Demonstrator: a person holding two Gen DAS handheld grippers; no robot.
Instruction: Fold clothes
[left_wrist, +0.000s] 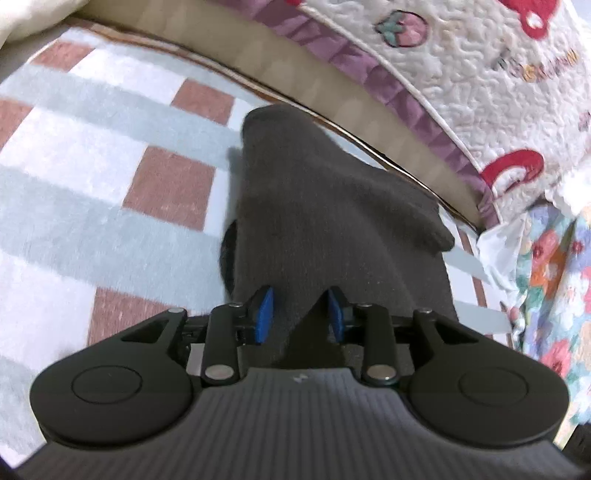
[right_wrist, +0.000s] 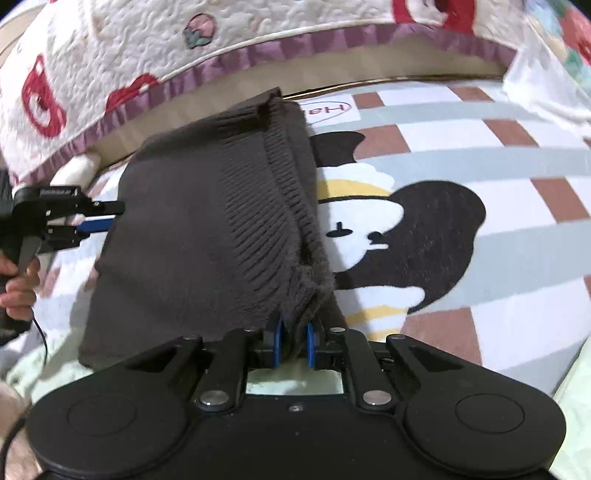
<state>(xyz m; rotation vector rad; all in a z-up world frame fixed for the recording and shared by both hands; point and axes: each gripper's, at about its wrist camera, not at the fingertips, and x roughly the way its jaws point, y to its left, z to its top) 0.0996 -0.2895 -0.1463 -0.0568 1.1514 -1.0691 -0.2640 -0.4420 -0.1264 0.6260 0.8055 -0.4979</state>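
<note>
A checked blanket (right_wrist: 480, 155) in white, grey and reddish squares, with a black-and-white cartoon figure (right_wrist: 399, 236), lies under everything. Beyond its far edge hangs a white quilt (right_wrist: 122, 48) with a purple frill and red patches; a floral cloth (left_wrist: 554, 288) sits at the right in the left wrist view. The dark grey knit sweater (right_wrist: 192, 236) lies on the blanket, folded, its ribbed hem doubled over along the right side. The right gripper (right_wrist: 294, 343) has its jaws clamped on the near ribbed corner. The left gripper (left_wrist: 297, 314) reaches the opposite edge, jaws apart with cloth between them, pads not pressing. A hand (right_wrist: 18, 291) holds its handle.
</note>
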